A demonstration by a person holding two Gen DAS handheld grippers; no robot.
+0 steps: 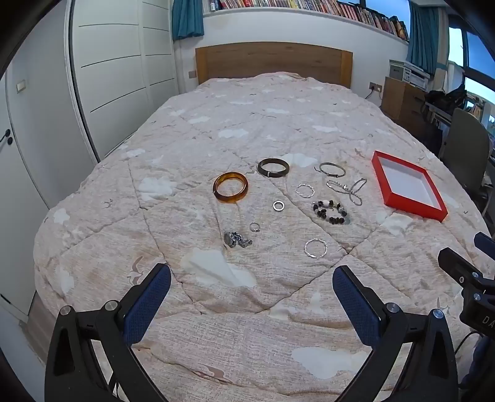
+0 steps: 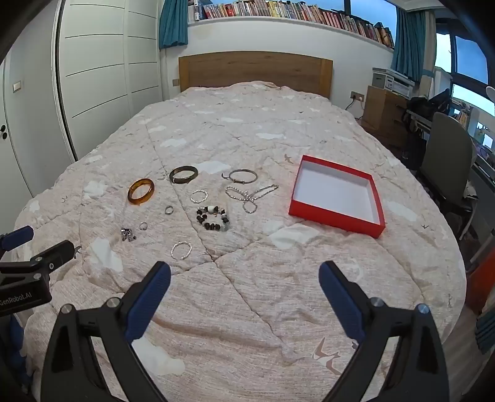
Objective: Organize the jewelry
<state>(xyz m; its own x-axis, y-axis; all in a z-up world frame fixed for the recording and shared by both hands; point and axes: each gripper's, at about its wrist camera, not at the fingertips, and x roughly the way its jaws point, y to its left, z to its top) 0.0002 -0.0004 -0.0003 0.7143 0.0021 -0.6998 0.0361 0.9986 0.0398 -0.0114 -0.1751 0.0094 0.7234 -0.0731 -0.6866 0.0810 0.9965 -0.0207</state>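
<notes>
While both claws hang tilted down over the near end of the bed (image 1: 247,130), each stands wide open with nothing between its blue pads: the left claw (image 1: 251,286) over bare quilt, the right claw (image 2: 244,283) likewise, just beside it on the right. Spread on the quilt ahead lie the jewelry pieces, all apart from one another: an amber bangle (image 1: 230,187), a dark bangle (image 1: 273,167) behind it, a thin silver bangle (image 1: 330,169), a silver chain (image 1: 346,189), a beaded bracelet (image 1: 329,212), a twisted silver ring (image 1: 305,190), a plain ring (image 1: 278,205), a small ring (image 1: 254,227), a metal clump (image 1: 236,239) and a larger twisted hoop (image 1: 315,248) nearest the claws. To the right of them sits the red tray (image 2: 335,219), white inside and holding nothing. Nothing stands between the claws and the pieces. Beyond the bed rise a wooden headboard (image 1: 273,62), a shelf of books (image 1: 309,4), white wardrobe doors (image 1: 111,77) on the left and a chair (image 2: 445,148) on the right.
</notes>
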